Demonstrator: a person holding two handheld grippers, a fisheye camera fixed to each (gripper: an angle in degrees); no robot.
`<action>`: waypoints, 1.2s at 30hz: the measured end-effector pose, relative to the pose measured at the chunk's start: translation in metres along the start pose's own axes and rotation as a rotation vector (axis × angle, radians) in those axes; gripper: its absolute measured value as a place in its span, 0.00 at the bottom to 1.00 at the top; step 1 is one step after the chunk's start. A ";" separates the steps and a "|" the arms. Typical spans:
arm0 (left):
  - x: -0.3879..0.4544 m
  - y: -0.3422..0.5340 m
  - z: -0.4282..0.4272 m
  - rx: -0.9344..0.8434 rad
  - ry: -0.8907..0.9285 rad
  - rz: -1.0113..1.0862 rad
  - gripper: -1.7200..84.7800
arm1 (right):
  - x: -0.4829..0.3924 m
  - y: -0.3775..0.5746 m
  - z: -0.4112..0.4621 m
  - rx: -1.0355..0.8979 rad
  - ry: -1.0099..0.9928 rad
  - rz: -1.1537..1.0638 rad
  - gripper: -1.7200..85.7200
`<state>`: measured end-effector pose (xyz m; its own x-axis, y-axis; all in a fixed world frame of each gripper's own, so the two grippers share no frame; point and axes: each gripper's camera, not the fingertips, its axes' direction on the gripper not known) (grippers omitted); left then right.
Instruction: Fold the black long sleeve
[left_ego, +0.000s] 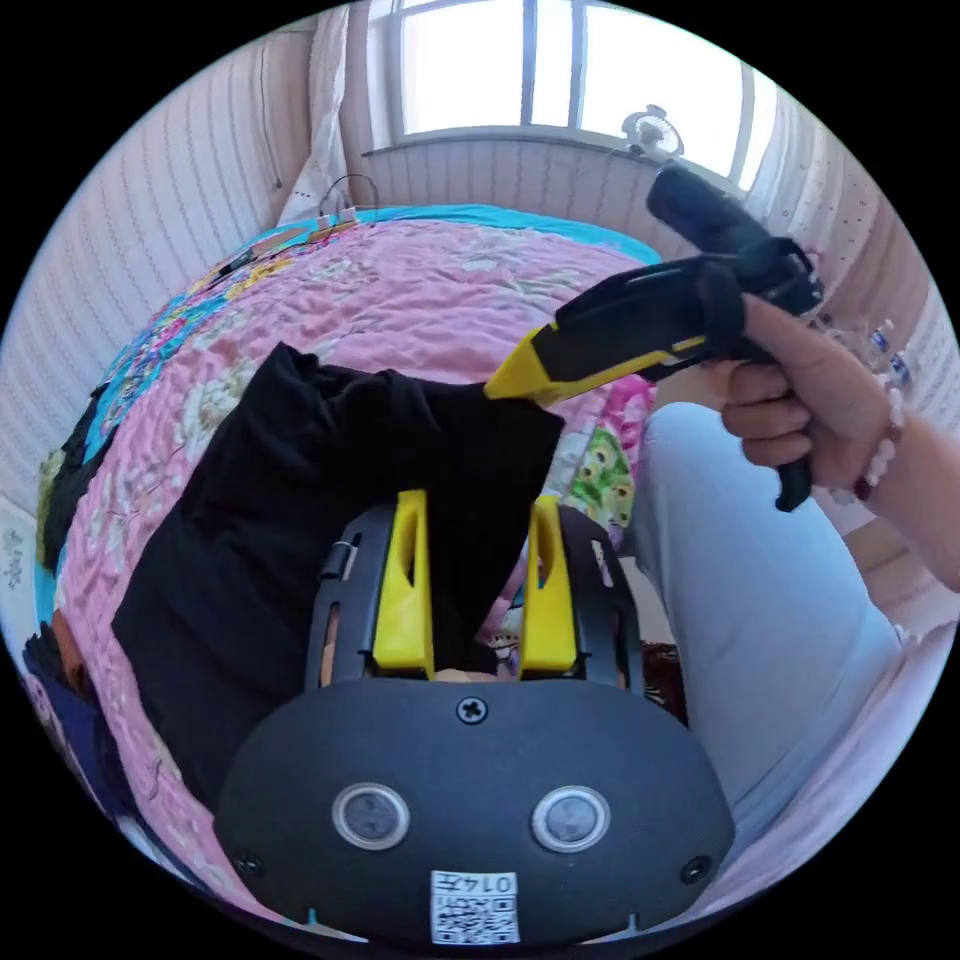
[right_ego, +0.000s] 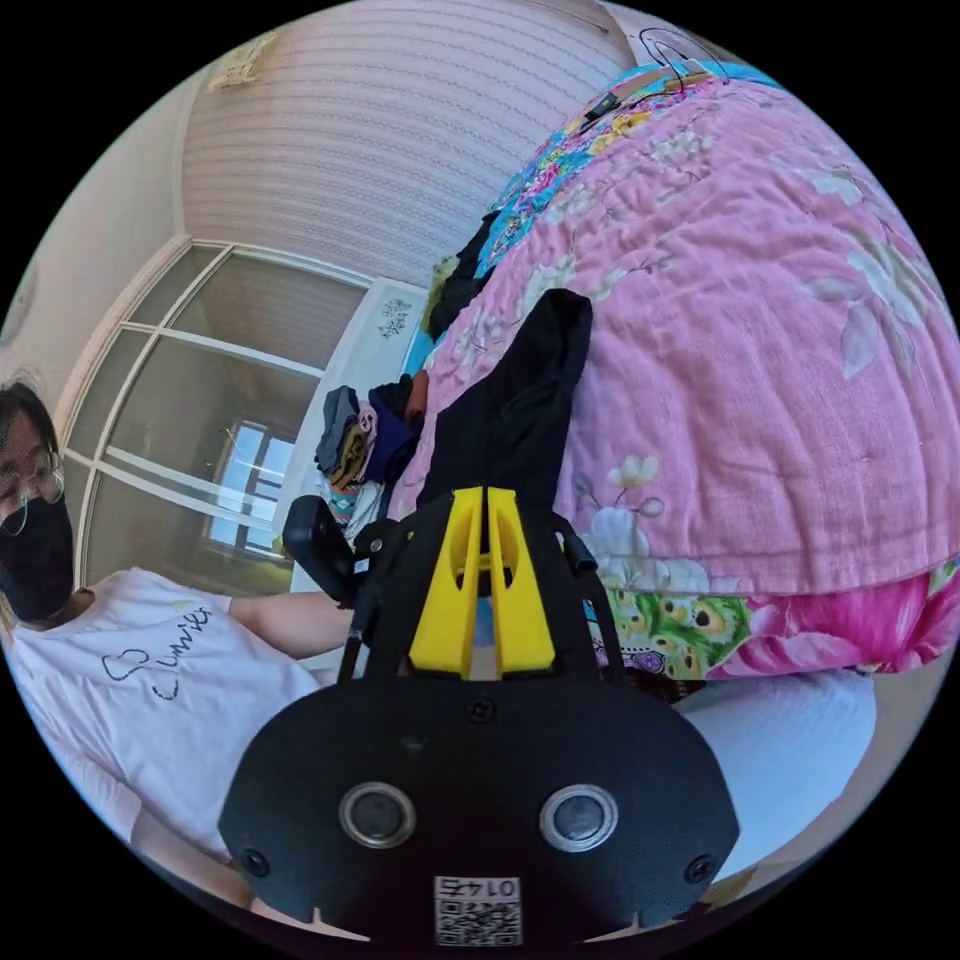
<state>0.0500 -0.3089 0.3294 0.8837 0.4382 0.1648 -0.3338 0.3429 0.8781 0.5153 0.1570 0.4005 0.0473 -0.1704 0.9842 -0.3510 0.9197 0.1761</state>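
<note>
Right now, my right gripper (right_ego: 484, 500): jaws clamped together on an edge of the black shirt (left_ego: 300, 500).
My left gripper (left_ego: 478, 505): jaws parted, shirt fabric between them; I cannot tell if they pinch it.
Shirt: draped over the pink quilt (left_ego: 420, 290) on the bed.
Beyond: window (left_ego: 560, 70).

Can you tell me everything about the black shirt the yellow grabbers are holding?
The black long sleeve is plain, soft, matte cloth with no print. It is bunched and partly lifted, draping over the pink flowery quilt on the bed. The right gripper pinches its upper edge with closed fingers. Near the left gripper the cloth hangs between the spread fingers. In the right gripper view it rises as a narrow, creased strip lying against the quilt.
</note>
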 end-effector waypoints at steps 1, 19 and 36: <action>-0.004 -0.003 0.001 -0.029 -0.014 -0.030 0.08 | -0.005 -0.003 -0.002 0.002 -0.001 -0.025 0.03; -0.072 0.003 -0.057 0.079 0.106 -0.249 0.01 | 0.018 -0.116 0.114 -0.104 0.242 0.197 0.17; -0.105 -0.012 -0.146 0.367 0.492 -0.204 0.01 | -0.134 -0.087 0.105 -0.224 0.471 -0.017 0.04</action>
<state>-0.0865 -0.2375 0.2364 0.6342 0.7541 -0.1703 0.0360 0.1913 0.9809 0.4410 0.0625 0.2514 0.4854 -0.0557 0.8725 -0.1405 0.9800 0.1407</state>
